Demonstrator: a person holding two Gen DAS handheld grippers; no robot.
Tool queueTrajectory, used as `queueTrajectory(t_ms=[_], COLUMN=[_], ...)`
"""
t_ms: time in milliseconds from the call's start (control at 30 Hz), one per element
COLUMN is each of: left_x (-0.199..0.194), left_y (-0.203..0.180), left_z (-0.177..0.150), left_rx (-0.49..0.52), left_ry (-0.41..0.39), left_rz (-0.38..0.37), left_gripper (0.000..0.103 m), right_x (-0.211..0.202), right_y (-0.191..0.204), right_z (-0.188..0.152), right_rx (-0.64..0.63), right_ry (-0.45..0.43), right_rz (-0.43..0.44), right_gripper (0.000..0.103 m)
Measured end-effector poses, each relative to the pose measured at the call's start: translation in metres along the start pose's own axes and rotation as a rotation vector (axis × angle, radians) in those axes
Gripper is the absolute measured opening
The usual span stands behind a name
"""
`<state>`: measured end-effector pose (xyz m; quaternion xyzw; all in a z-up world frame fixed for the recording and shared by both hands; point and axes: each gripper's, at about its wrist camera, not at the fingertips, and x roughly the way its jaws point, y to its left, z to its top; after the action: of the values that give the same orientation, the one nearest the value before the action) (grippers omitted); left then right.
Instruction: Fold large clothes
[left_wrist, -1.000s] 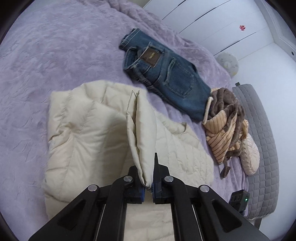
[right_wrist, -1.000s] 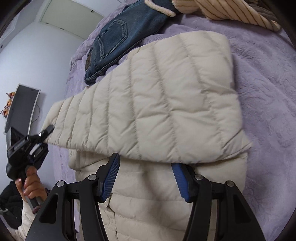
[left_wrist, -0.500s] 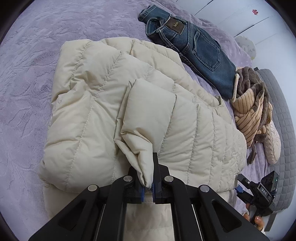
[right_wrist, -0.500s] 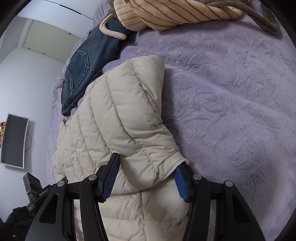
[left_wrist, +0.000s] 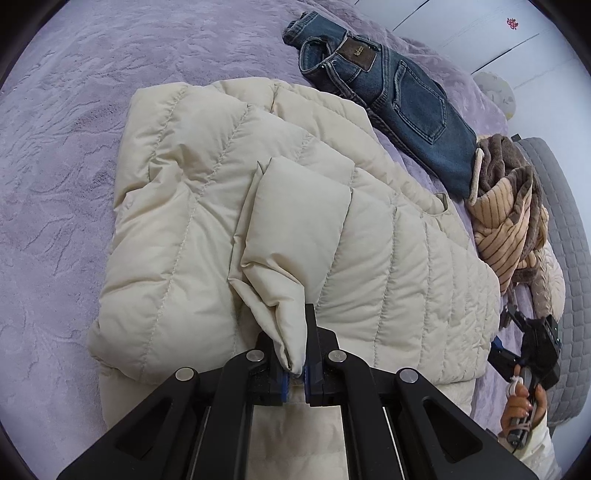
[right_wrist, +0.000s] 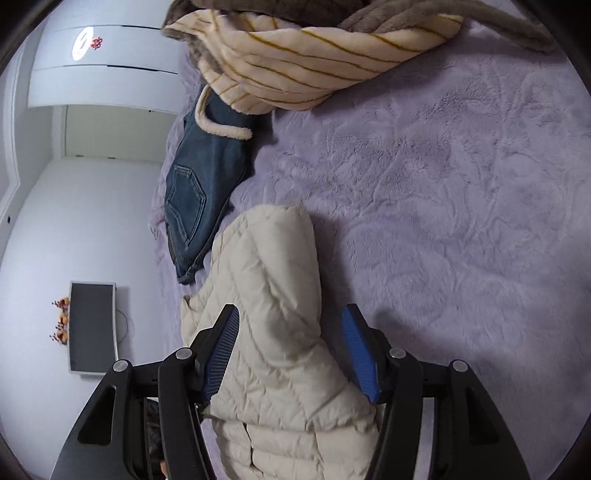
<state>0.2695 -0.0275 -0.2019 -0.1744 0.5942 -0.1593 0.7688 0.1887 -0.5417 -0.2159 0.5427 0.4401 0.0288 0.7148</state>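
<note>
Bedspread (right_wrist: 461, 221) lies bare — jeans (right_wrist: 199, 192) border left.

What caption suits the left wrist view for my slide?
Left hand-held gripper shut on cream puffer jacket sleeve end, over purple bedspread.

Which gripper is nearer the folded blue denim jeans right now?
Neither clearly. Both sit at the near edge of the cream quilted puffer jacket, across it from the folded blue denim jeans. Left gripper is clamped on a jacket fold; right gripper is open around the jacket.

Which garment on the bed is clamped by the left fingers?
The cream puffer jacket; the jeans and striped fleece lie untouched beyond it.
</note>
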Motion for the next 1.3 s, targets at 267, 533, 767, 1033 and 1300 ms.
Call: queueTrajectory(t_ms=[267, 533, 767, 1033, 1300], left_x=[0.007, -0.027, -0.067, -0.022, 0.002], left_y=[-0.004, 0.002, 0.002, -0.03, -0.016], left_z=[0.001, 0.005, 0.016, 0.012, 0.0], left_rx=[-0.014, 0.046, 0.094, 0.184, 0.168], left_ry=[-0.01, -0.03, -0.125, -0.066, -0.024], left_rz=[0.006, 0.102, 0.161, 0.167, 0.2], left_gripper=[0.006, 0.007, 0.007, 0.007, 0.007], right_x=[0.058, 0.065, 0.048, 0.011, 0.073], right_y=[0.014, 0.016, 0.034, 0.08, 0.06], right_z=[0.019, 0.012, 0.005, 0.001, 0.002], right_rx=[-0.144, -0.252, -0.285, -0.415, -0.467], right_ry=[0.067, 0.032, -0.022, -0.186, -0.054], right_rz=[-0.212, -0.293, -0.347, -0.401, -0.504], right_gripper=[0.016, 0.016, 0.018, 0.013, 0.009])
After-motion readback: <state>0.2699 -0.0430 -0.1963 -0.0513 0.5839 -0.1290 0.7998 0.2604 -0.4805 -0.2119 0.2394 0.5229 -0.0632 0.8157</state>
